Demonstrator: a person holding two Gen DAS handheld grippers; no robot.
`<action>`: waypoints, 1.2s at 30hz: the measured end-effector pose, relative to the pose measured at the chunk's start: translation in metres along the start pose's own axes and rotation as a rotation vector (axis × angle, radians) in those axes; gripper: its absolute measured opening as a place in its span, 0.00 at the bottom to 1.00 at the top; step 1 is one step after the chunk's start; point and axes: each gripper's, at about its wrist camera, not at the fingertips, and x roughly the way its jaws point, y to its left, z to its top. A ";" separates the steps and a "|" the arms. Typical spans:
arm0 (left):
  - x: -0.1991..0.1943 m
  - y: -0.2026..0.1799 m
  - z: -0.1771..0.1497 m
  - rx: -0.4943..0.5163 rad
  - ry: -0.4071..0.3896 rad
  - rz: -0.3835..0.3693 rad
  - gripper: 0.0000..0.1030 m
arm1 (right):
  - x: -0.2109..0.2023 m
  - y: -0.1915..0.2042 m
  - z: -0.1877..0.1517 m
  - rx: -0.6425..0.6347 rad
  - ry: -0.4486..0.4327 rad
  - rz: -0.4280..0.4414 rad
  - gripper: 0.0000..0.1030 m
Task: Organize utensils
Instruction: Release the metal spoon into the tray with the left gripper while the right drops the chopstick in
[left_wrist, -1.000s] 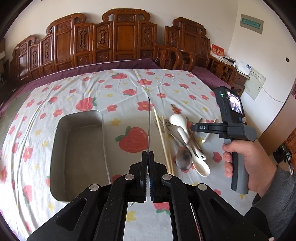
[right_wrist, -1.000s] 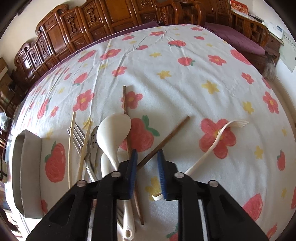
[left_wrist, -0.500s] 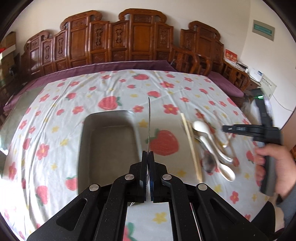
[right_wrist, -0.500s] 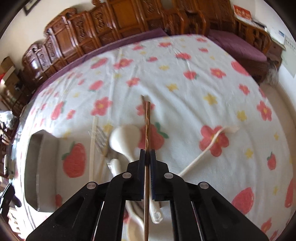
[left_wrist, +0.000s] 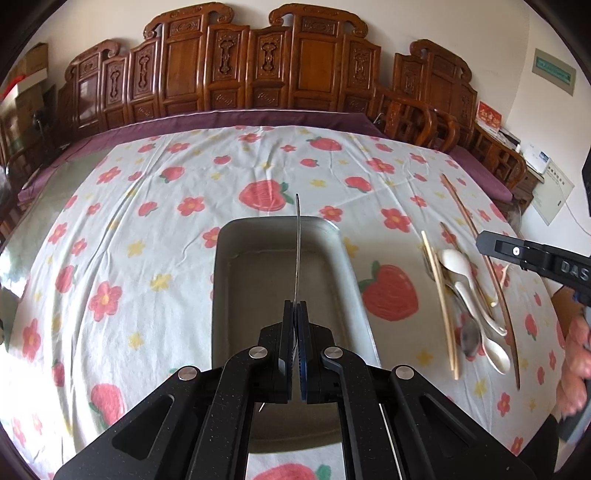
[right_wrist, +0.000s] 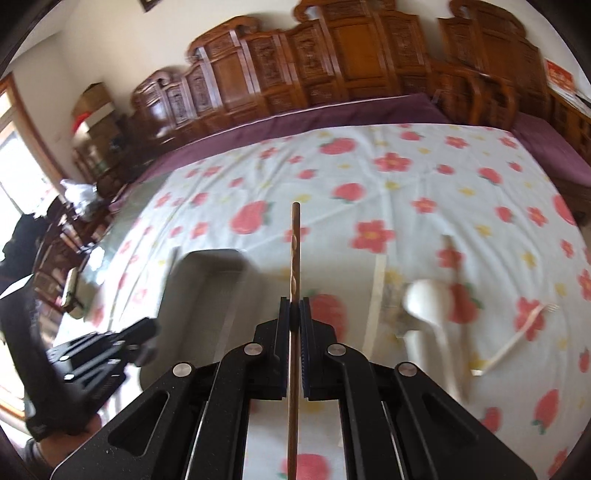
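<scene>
In the left wrist view, the left tongs (left_wrist: 296, 314) were clamped tight on a thin, flat metal utensil (left_wrist: 297, 251) seen edge-on, its tip reaching out over the far end of the grey rectangular metal tray (left_wrist: 354, 280). The tray lay on the bench under a white cloth printed with red flowers and strawberries (left_wrist: 147, 236). To the right of the tray lay a heap of utensils: white plastic spoons (left_wrist: 461, 269), a pale bamboo chopstick (left_wrist: 439, 302) and a metal spoon (left_wrist: 471, 338). At the right edge the right tongs' black body (left_wrist: 535, 258) carried a dark brown wooden chopstick (left_wrist: 491, 269).

In the right wrist view, blurred, the right tongs (right_wrist: 294, 317) were pinched closed on that brown chopstick (right_wrist: 294, 251), which pointed straight ahead. The tray (right_wrist: 207, 288) sat to the left, a white spoon (right_wrist: 424, 299) and a cream plastic fork (right_wrist: 517, 336) to the right. The left tongs (right_wrist: 147, 328) showed at lower left.
</scene>
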 end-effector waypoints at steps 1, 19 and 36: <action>0.002 0.002 0.000 -0.002 0.004 -0.001 0.01 | 0.003 0.009 0.000 -0.011 0.001 0.012 0.06; -0.029 0.047 -0.010 -0.003 -0.048 0.008 0.02 | 0.072 0.098 -0.002 -0.064 0.044 0.125 0.06; -0.047 0.036 -0.014 0.031 -0.079 -0.014 0.02 | 0.038 0.071 -0.019 -0.163 0.009 0.045 0.08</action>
